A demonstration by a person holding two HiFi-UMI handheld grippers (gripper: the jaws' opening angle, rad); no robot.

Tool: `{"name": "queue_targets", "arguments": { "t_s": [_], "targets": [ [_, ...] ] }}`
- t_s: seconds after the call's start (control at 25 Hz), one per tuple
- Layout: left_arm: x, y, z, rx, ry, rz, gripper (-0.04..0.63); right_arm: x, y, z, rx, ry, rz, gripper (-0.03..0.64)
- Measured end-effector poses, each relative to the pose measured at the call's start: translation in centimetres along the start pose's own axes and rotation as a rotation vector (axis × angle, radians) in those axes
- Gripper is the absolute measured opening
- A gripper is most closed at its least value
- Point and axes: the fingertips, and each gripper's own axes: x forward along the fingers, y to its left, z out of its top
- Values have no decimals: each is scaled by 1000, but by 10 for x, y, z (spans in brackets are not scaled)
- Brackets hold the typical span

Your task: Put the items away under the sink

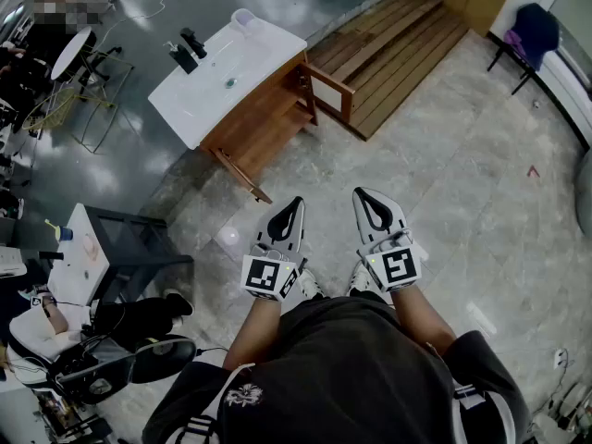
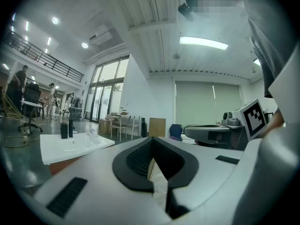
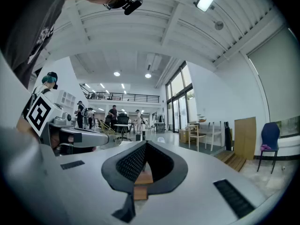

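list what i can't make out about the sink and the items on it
- Inside of the wooden cabinet: in the head view mostly covered by the white sink top; in the left gripper view blocked by the left claw.
- The dark items on the top: too small to identify in either view.

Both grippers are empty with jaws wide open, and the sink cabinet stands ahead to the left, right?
No: the jaws are shut, not wide open. In their own gripper views the left gripper and right gripper are closed on nothing. The sink cabinet is ahead to the left.
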Motion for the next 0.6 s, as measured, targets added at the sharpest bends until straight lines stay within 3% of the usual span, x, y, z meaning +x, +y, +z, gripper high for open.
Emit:
{"name": "queue_targets", "arguments": {
  "t_s": [0.4,0.6],
  "targets": [
    [22,-12,2,20,-8,4,5,-5,-29,-3,-31,-28,-38,23],
    [48,-3,13,71,-27,40,5,8,-47,18,-67,-82,-3,23]
  ]
}}
